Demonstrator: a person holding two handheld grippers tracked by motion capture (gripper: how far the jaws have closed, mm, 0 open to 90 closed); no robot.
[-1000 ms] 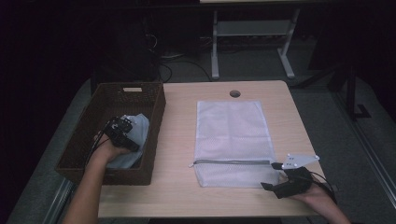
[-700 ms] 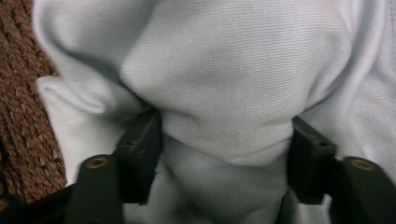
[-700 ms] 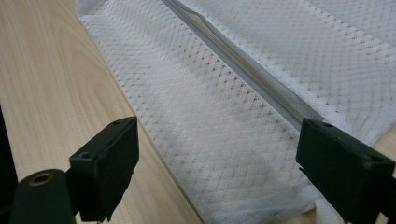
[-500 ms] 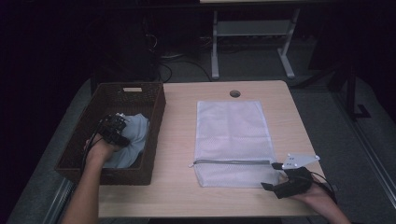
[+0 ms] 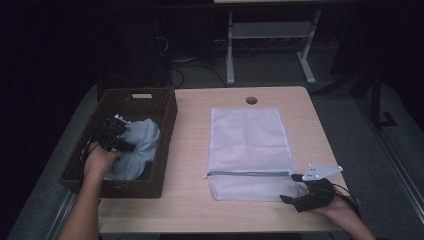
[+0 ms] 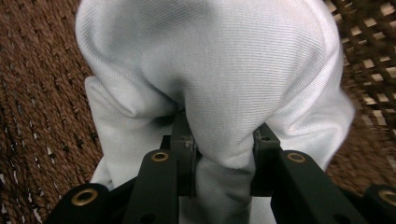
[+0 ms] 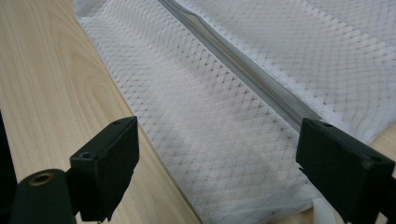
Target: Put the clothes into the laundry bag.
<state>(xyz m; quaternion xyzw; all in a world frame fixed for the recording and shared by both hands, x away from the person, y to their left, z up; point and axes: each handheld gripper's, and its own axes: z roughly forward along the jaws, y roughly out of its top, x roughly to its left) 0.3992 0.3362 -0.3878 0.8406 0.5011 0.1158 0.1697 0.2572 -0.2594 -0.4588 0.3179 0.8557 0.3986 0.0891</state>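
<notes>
The room behind is nearly black; only a pale desk frame (image 5: 270, 45) at twelve o'clock and a few cables on the floor can be made out. From the high view, a light wooden table (image 5: 190, 150) fills the middle. A brown woven basket (image 5: 165, 150) sits at its nine o'clock edge, and inside it the left gripper (image 5: 116, 140) is bunched into a pale blue cloth (image 5: 142, 145). The dark basket and black tool blend, so the jaws cannot be read from here. A white mesh bag (image 5: 247, 145) lies flat at the centre, its grey zipper (image 5: 247, 174) running across near the person's side. The right gripper (image 5: 295, 195) rests at five o'clock, just beside the bag's near corner; the forearms are cut off by the bottom edge.

In the left gripper view, the jaws have just been closing and now pinch a thick fold of the cloth (image 6: 215, 84) between their pads. The cloth hides most of the basket floor (image 6: 42, 107) and its own far end is cut off at twelve o'clock.

In the right gripper view, the jaws stand spread wide, holding nothing, with the mesh bag (image 7: 215, 126) and zipper (image 7: 243, 70) lying beyond them on the wood (image 7: 60, 84).
</notes>
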